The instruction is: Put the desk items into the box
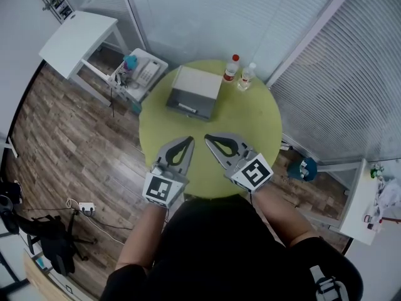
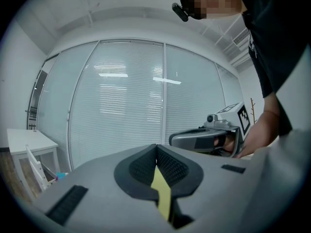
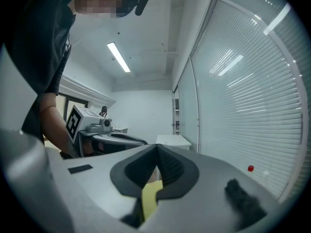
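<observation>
Over the round green table (image 1: 254, 121), well short of the grey box (image 1: 194, 93), the left gripper (image 1: 188, 140) and right gripper (image 1: 208, 137) point forward. Each has its fingers pressed together on nothing.

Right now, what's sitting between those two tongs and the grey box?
Nothing. In the head view, only bare green table lies between the left tongs, the right tongs and the grey box.

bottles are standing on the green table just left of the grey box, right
Not left. The head view shows the red-capped bottle and the white-capped bottle standing on the green table just right of the grey box.
</observation>
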Available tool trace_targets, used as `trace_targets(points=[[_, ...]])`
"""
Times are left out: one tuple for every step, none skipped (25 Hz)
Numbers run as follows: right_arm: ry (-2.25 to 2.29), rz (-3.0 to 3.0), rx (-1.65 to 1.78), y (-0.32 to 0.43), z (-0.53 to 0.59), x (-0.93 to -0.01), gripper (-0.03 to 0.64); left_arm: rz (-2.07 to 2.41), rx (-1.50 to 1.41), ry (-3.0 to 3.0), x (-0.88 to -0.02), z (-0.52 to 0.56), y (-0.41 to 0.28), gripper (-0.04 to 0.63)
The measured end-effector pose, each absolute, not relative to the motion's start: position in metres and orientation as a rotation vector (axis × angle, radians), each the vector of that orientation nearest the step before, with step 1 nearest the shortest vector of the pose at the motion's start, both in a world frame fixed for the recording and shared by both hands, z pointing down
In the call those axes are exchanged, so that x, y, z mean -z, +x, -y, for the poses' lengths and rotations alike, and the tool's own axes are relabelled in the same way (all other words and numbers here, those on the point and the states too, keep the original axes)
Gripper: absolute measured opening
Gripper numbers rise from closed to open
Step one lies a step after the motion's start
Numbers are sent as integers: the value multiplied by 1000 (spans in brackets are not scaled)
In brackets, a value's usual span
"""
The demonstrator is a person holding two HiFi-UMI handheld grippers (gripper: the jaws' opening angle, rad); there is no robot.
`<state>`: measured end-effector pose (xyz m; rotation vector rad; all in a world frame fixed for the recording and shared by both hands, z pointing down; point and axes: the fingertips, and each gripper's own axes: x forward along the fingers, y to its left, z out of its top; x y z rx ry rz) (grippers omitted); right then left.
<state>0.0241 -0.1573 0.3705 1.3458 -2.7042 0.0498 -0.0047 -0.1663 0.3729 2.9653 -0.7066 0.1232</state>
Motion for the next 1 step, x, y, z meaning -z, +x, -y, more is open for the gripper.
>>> trace_targets(points=[[1346,2709,-45,23,158,-369,17,707,-128,2964,-374,166,-6,14]])
